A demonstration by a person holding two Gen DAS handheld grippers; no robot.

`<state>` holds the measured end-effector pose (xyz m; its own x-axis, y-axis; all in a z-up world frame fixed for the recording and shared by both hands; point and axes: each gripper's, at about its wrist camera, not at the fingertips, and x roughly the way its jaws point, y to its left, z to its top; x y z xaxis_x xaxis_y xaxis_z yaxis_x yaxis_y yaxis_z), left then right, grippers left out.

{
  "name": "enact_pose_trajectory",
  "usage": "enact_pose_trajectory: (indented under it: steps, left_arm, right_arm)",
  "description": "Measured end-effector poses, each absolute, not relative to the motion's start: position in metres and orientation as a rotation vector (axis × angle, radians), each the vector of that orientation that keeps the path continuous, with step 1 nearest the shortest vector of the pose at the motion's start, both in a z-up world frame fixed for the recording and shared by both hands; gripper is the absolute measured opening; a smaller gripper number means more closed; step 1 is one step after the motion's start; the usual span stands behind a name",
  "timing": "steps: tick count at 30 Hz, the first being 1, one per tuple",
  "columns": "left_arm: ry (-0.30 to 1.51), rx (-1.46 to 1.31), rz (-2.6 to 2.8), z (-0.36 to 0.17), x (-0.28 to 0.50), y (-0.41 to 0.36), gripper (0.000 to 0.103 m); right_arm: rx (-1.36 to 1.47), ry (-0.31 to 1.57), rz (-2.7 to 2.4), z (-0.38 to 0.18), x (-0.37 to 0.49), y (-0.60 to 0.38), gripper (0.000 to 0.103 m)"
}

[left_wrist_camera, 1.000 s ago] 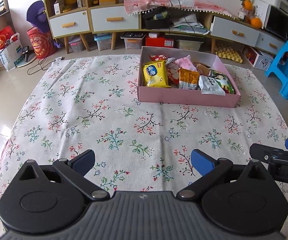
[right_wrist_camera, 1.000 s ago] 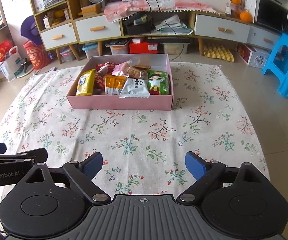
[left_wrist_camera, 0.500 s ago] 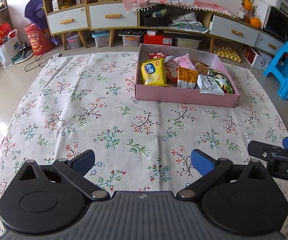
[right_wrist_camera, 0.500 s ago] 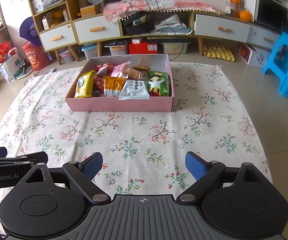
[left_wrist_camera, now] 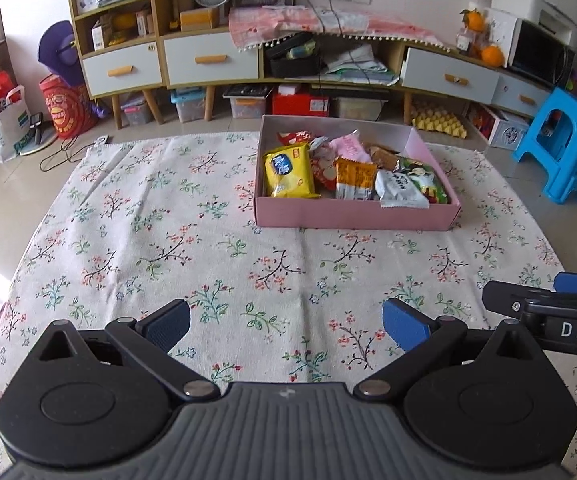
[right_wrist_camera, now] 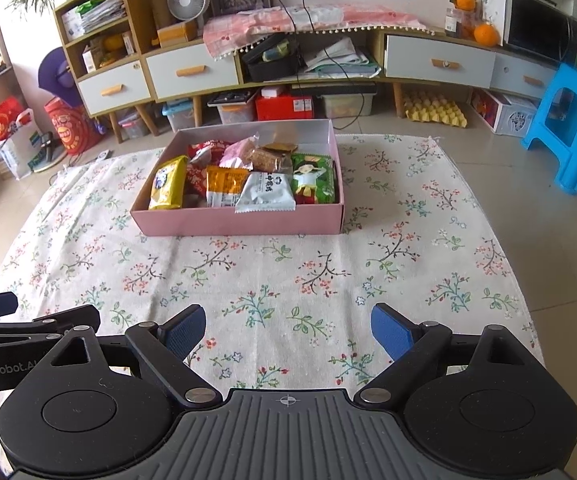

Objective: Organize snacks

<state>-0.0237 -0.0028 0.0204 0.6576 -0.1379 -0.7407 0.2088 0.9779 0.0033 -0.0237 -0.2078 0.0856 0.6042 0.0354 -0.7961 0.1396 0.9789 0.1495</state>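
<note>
A pink box (left_wrist_camera: 352,216) (right_wrist_camera: 244,222) sits on the floral cloth (left_wrist_camera: 168,240) (right_wrist_camera: 388,280) and holds several snack packets: a yellow one (left_wrist_camera: 288,172) (right_wrist_camera: 166,186), an orange one (left_wrist_camera: 354,178) (right_wrist_camera: 224,186), a white one (left_wrist_camera: 400,190) (right_wrist_camera: 266,192) and a green one (right_wrist_camera: 314,178). My left gripper (left_wrist_camera: 286,324) is open and empty, low over the cloth's near side, well short of the box. My right gripper (right_wrist_camera: 288,330) is open and empty, beside it to the right.
A long low cabinet with drawers (left_wrist_camera: 208,64) (right_wrist_camera: 436,64) runs along the far wall, with storage boxes under it. A blue plastic stool (left_wrist_camera: 564,144) (right_wrist_camera: 572,128) stands at the right. Bags (left_wrist_camera: 4,120) stand on the floor at the left.
Both grippers have tilted up a little and drawn back slightly, so the box sits lower in each view. Both stay open and empty.
</note>
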Motion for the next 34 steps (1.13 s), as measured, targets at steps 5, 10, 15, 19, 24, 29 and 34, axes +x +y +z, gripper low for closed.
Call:
enact_pose_trajectory:
  steps: [5, 10, 15, 19, 24, 29, 34]
  left_arm:
    - [0.840, 0.083, -0.209, 0.0196, -0.0222, -0.0033, 0.103]
    - [0.836, 0.077, -0.216, 0.0199, -0.0234, -0.0029, 0.103]
    - [0.825, 0.069, -0.231, 0.0212, -0.0262, -0.0041, 0.103]
    - [0.835, 0.057, -0.250, 0.0206, -0.0253, -0.0051, 0.103]
    - [0.839, 0.047, -0.244, 0.0199, -0.0246, -0.0043, 0.103]
    - [0.832, 0.049, -0.240, 0.0209, -0.0257, -0.0049, 0.103]
    - [0.833, 0.049, -0.240, 0.0210, -0.0258, -0.0051, 0.103]
  right_arm:
    - [0.189, 0.927, -0.053, 0.0842, -0.0228, -0.2050, 0.092]
    - [0.187, 0.931, -0.051, 0.0834, -0.0227, -0.2045, 0.092]
    - [0.185, 0.933, -0.048, 0.0829, -0.0225, -0.2038, 0.092]
    - [0.169, 0.938, -0.043, 0.0817, -0.0225, -0.2013, 0.092]
    - [0.173, 0.938, -0.040, 0.0819, -0.0226, -0.2021, 0.092]
    - [0.166, 0.941, -0.039, 0.0819, -0.0224, -0.2012, 0.092]
    - [0.165, 0.941, -0.040, 0.0818, -0.0224, -0.2006, 0.092]
